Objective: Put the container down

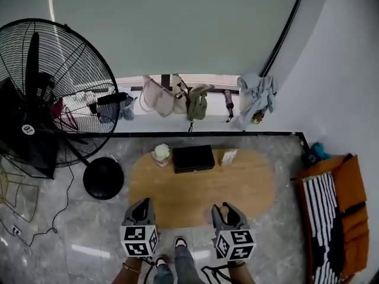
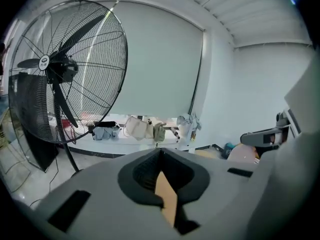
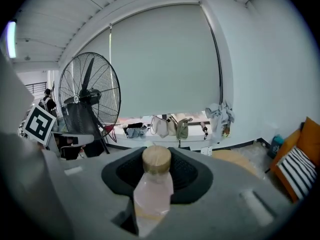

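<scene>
Over the near edge of the table (image 1: 251, 185), right gripper (image 1: 227, 210) clamps the pink container (image 3: 152, 186); left gripper (image 1: 142, 209) is pinched shut, empty. Carry step, by my reading. Next: lower it upright onto bare wood, then release.

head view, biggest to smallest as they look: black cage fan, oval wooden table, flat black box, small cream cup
1. black cage fan, though nearer the camera
2. oval wooden table
3. flat black box
4. small cream cup

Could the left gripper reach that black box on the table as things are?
Probably yes: the left gripper hangs empty at the near edge of the table, and only bare wood lies between it and the black box.
</scene>
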A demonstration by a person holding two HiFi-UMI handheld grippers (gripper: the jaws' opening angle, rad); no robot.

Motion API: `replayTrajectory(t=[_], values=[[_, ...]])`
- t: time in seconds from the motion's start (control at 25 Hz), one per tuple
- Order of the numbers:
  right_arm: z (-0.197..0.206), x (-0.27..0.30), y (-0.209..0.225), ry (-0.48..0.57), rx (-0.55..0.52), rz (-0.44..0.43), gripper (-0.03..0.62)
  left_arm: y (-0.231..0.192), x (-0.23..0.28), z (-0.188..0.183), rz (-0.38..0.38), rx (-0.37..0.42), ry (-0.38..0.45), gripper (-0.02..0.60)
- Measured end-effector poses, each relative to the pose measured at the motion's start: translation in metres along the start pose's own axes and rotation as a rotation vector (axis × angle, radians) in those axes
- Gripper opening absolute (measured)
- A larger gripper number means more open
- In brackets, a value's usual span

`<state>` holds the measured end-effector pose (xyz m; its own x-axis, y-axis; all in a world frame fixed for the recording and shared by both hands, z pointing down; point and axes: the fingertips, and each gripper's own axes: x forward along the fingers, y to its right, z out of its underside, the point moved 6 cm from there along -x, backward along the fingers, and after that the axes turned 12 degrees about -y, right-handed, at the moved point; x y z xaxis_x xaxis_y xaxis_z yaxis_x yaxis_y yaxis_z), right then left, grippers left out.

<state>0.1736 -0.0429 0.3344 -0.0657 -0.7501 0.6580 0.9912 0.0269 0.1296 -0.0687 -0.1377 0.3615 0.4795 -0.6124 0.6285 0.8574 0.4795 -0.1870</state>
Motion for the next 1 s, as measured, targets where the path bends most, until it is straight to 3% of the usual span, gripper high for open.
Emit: replayTrajectory(t=[0.48,1.0], values=[[0.058,0.089,0.037,-0.045,0.053,-0.011,0.137,0.008,0.087,0.057,0.041,0.007,-0.061,-0.006],[0.155,0.155,0.049,-0.132,0.083,-0.021,0.137,0.002,0.157,0.146,0.051,-0.058,-0.112,-0.006]])
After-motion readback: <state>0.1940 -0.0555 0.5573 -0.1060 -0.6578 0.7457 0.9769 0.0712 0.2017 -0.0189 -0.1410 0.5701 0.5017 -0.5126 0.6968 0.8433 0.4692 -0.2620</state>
